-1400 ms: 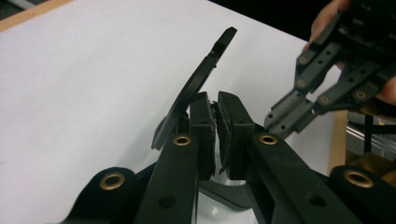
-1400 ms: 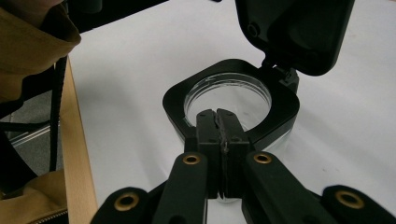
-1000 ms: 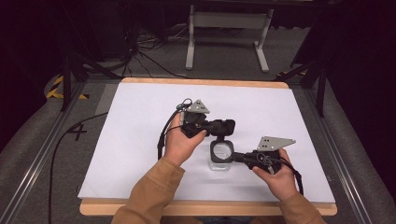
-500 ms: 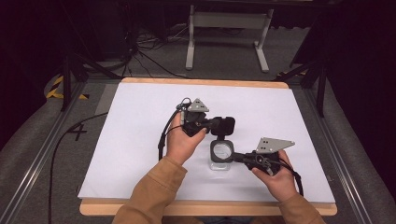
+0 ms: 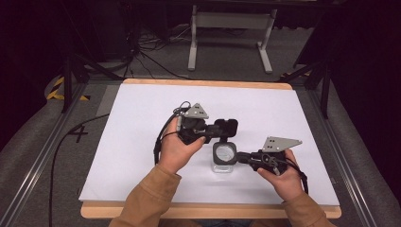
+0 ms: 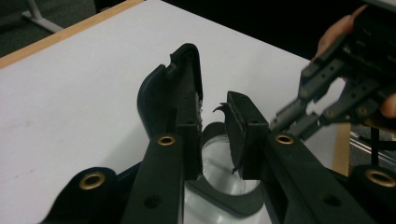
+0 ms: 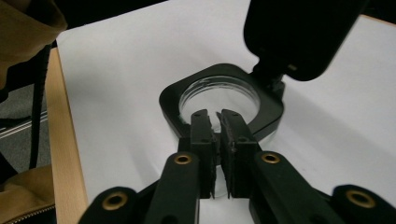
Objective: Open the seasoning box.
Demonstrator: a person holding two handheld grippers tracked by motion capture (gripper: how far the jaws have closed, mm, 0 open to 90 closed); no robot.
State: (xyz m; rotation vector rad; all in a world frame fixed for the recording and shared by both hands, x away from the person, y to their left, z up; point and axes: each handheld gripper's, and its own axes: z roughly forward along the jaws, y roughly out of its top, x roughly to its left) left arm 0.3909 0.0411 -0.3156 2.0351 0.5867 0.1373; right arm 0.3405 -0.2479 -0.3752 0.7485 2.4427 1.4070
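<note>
Sitting upright on the white sheet (image 5: 142, 142), near its front edge and between the two hands: jar (image 5: 224, 156), short, with a clear round window in a squarish black lid (image 7: 168, 100), so no real long axis to line up with.

Comes in low and level from the person's right with the right gripper (image 5: 238, 157), tips (image 7: 215, 114) right at the lid's near rim. Has just been easing those jaws apart to a thin slit, with nothing pinched between the pads. Clearly the nearer of the two.

Hangs the left gripper (image 5: 229, 128) just above the jar's far side, pointing across toward the right hand. Has just been spreading its jaws (image 6: 212, 88) too, to a modest empty gap, with the window straight below.

Turns, probably, on a straight drop by the left onto the lid. Risks a clash with the right tips, crowded close beside that rim.
</note>
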